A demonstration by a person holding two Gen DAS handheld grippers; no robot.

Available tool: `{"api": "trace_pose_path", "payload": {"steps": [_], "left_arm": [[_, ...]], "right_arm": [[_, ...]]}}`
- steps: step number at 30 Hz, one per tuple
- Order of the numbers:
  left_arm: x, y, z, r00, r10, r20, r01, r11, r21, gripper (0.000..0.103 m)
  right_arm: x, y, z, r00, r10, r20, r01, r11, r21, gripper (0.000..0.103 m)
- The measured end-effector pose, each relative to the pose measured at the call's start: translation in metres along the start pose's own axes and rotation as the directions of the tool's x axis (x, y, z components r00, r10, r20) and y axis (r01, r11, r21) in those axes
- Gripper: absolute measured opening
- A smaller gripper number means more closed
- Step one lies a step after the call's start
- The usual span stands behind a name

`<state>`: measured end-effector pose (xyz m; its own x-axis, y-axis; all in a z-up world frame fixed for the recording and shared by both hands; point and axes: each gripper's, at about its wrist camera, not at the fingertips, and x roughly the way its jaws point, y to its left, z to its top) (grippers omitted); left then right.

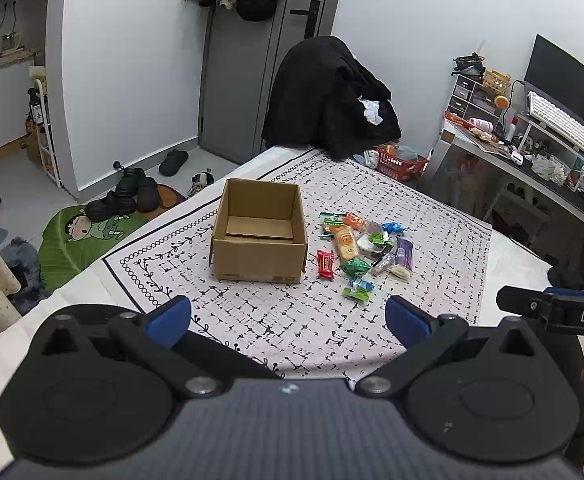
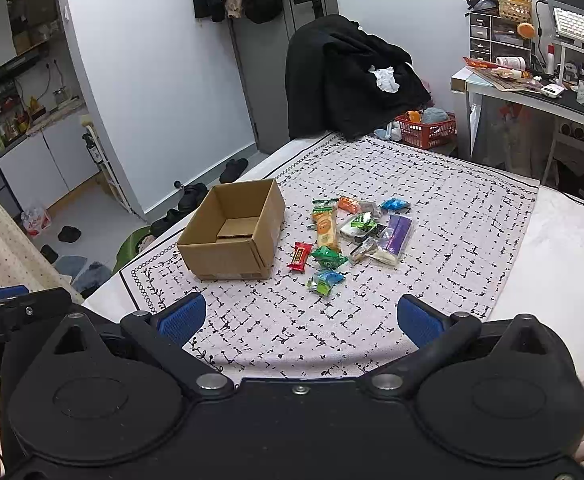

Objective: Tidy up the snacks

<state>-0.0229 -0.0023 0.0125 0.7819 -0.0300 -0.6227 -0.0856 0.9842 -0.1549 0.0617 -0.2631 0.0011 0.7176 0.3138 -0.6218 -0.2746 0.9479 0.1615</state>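
Both tools are held back at the near edge of the bed: the left gripper point(image 1: 287, 316) and the right gripper point(image 2: 302, 314) each have their blue pads spread wide with nothing between them. Nothing looks sorted yet, so the task seems to be at its start. Further out on the patterned cloth point(image 2: 432, 280), the snack pile point(image 2: 356, 232) lies loose just beside the cardboard box point(image 2: 231, 236), whose inside shows only its own folded bottom flap. A likely first move is reaching for a nearer packet, such as the red wrapper point(image 2: 300, 257), then dropping it in the box. Beyond stand a coat-draped chair point(image 1: 328, 96) and a cluttered desk point(image 1: 532, 148).
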Motion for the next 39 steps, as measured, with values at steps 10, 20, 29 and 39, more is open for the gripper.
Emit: {"api": "trace_pose_path", "payload": {"steps": [10,20,29,39], "left_arm": [[-0.0013,0.0011,0.0008,1.0,0.012,0.003,-0.012,1.0,-0.01,0.103],[-0.0012,-0.0009,0.0,1.0,0.012,0.003,-0.012,1.0,-0.003,0.103],[-0.0014,-0.0026,-0.0008,1.0,0.022,0.003,-0.022,1.0,0.003,0.103],[0.0011,-0.0068,-0.0022,1.0,0.015,-0.005,-0.015,1.0,0.015,0.103]], "right_arm": [[-0.0019,0.0005,-0.0012,1.0,-0.003,0.01,0.003,1.0,-0.001,0.103],[-0.0026,-0.0029,-0.001,1.0,-0.013,0.016,0.013,1.0,-0.001,0.103],[-0.0034,-0.0045,-0.0023,1.0,0.002,0.02,-0.002,1.0,0.003,0.103],[-0.0026,-0.0053,-0.0021,1.0,-0.002,0.019,0.002,1.0,0.003,0.103]]}}
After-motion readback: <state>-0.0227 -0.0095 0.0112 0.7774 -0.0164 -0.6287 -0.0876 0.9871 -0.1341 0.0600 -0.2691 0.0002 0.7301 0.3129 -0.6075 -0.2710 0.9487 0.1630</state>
